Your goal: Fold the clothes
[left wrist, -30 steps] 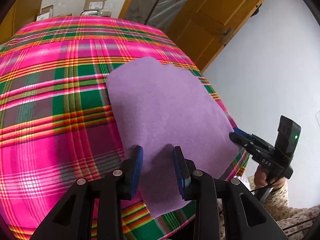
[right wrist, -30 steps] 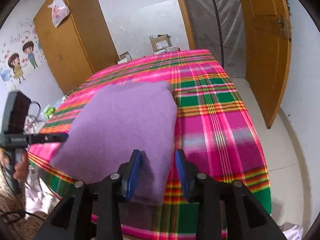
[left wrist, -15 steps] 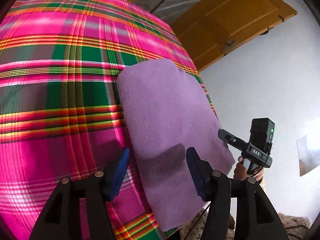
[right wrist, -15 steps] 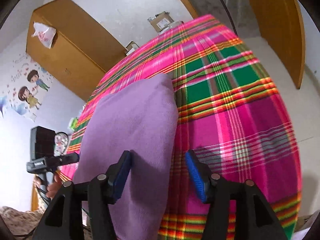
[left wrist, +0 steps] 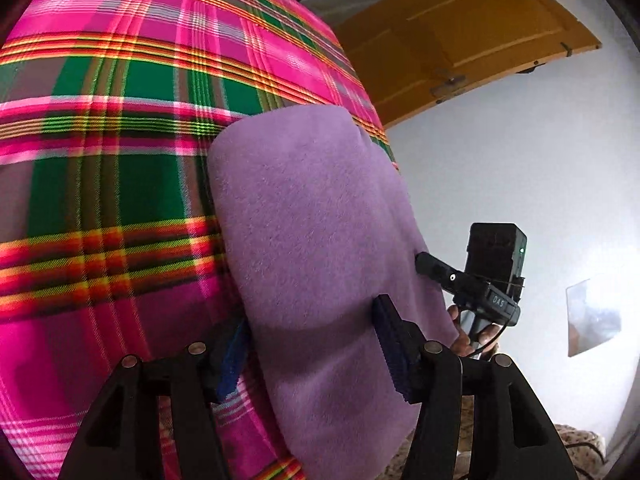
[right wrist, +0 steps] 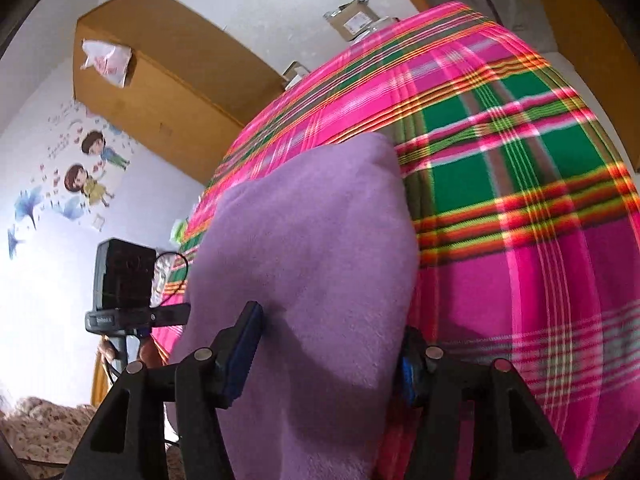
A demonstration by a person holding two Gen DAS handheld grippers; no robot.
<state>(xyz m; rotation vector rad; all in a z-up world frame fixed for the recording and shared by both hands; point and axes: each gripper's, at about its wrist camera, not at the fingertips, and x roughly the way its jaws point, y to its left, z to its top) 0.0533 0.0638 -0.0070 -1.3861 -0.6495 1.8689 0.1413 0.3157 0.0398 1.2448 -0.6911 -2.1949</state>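
The folded lilac fleece garment (left wrist: 320, 240) lies flat on the pink-and-green plaid cloth (left wrist: 100, 160) covering the table, near the table's front edge, its near end hanging over that edge towards me. Its long axis runs away from me, from that near end to the rounded far end out on the plaid.

My left gripper (left wrist: 312, 348) has just been opening and stands spread across the garment's near left corner: the left pad sits outside the fleece edge over the plaid, the right pad over the fleece; I see no pinch. My right gripper (right wrist: 328, 352) has also just been opening and stands wide across the near right corner, one pad over the fleece, the other half hidden beside the garment's right edge.

In each view, the other gripper pokes in at the garment's far side edge. Bare plaid stretches wide beyond the far end and to the left and right of the garment.

Around the table I see a white wall (left wrist: 520, 160), a yellow-brown wooden door (left wrist: 460, 40), a wooden wardrobe (right wrist: 160, 80) and cartoon wall stickers (right wrist: 88, 168).
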